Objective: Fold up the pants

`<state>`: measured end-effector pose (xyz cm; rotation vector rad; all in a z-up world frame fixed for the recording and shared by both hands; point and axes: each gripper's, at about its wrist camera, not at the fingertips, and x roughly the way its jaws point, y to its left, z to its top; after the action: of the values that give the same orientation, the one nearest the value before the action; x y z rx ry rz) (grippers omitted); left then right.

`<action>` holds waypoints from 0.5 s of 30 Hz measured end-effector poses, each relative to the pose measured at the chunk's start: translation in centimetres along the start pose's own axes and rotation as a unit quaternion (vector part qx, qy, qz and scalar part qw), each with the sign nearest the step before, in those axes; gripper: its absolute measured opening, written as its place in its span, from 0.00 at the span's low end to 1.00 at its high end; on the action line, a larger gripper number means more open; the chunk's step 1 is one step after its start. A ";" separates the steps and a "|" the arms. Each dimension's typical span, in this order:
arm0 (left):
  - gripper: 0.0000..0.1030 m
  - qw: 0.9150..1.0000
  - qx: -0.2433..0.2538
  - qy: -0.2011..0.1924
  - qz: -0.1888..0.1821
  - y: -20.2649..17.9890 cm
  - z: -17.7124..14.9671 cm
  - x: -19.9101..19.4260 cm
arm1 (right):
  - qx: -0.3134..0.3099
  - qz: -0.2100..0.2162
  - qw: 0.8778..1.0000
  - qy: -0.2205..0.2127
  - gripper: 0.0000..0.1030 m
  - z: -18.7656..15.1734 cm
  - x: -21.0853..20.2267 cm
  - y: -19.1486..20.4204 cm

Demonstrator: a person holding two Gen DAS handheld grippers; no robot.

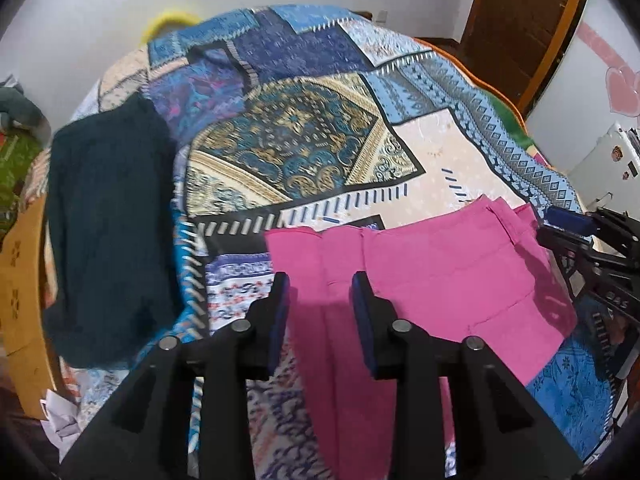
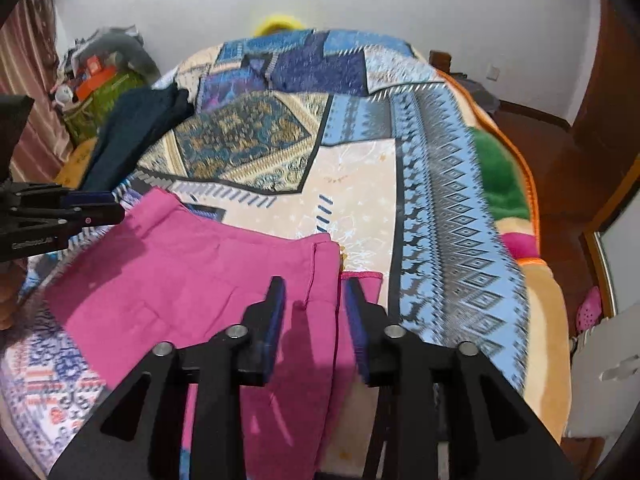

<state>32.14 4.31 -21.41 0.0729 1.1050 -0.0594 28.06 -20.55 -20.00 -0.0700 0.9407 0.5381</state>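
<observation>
In the left wrist view, the left claw (image 1: 320,292) sits at six o'clock with its two blue-padded black fingers spread apart, nothing between them, poised over the bright pink cotton pants (image 1: 424,276). The pants lie on the bed under a patchwork-print blue, cream and gold bedspread (image 1: 304,144). One broad part spreads across the lower right of the frame, and a narrower band of the cloth runs from between the fingers down toward six o'clock, so its long axis there goes from twelve to six. A dark teal folded garment (image 1: 108,232) lies well apart at nine o'clock, by the bed's left edge. The right claw (image 1: 560,224) enters at three o'clock, at the far right corner of the pink cloth; whether it is parted or closed cannot be told from here. In the right wrist view, the right claw (image 2: 314,300) sits at six o'clock, its fingers apart and empty, straddling the right-hand edge seam of the pants (image 2: 192,280), which run from ten o'clock down toward six. The left claw (image 2: 100,208) comes in at nine o'clock beside the cloth's upper left corner. The bedspread (image 2: 360,184) fills the middle, and the dark garment (image 2: 132,136) lies at ten o'clock.
</observation>
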 end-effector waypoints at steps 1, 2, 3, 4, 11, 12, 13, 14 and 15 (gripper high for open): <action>0.43 1.000 -0.001 -0.002 0.000 0.2 -0.1 -0.3 | 0.002 0.002 1.000 -0.007 0.42 -0.2 -0.6 0.0; 0.46 1.000 -0.004 -0.006 -0.001 0.4 -0.2 -0.8 | 0.002 0.002 1.000 -0.011 0.44 -0.3 -1.1 0.1; 0.53 1.000 -0.009 -0.008 -0.003 0.6 -0.3 -1.2 | 0.001 0.001 1.000 -0.015 0.47 -0.5 -1.5 0.3; 0.61 1.000 -0.013 -0.007 -0.006 0.8 -0.4 -1.4 | -0.001 0.001 1.000 -0.018 0.50 -0.8 -1.9 0.4; 0.75 0.998 -0.042 0.035 -0.038 1.3 -1.2 -0.3 | 0.016 0.005 1.000 0.007 0.58 -3.4 -1.9 0.1; 0.75 0.997 -0.045 0.045 -0.045 1.3 -1.3 0.2 | 0.019 0.004 1.000 0.012 0.58 -3.7 -1.7 0.0; 0.75 0.996 -0.046 0.053 -0.050 1.2 -1.4 0.6 | 0.022 0.002 1.000 0.018 0.58 -4.0 -1.4 -0.2; 0.75 0.995 -0.045 0.063 -0.056 1.1 -1.4 1.1 | 0.028 0.001 0.999 0.025 0.58 -4.4 -1.1 -0.4; 0.75 0.995 -0.044 0.069 -0.060 1.0 -1.5 1.4 | 0.035 0.006 0.999 0.031 0.58 -4.5 -0.8 -0.8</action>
<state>31.56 5.42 -23.33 -0.0696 1.2478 -0.1144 24.71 -22.82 -22.20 -0.0182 1.0210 0.5156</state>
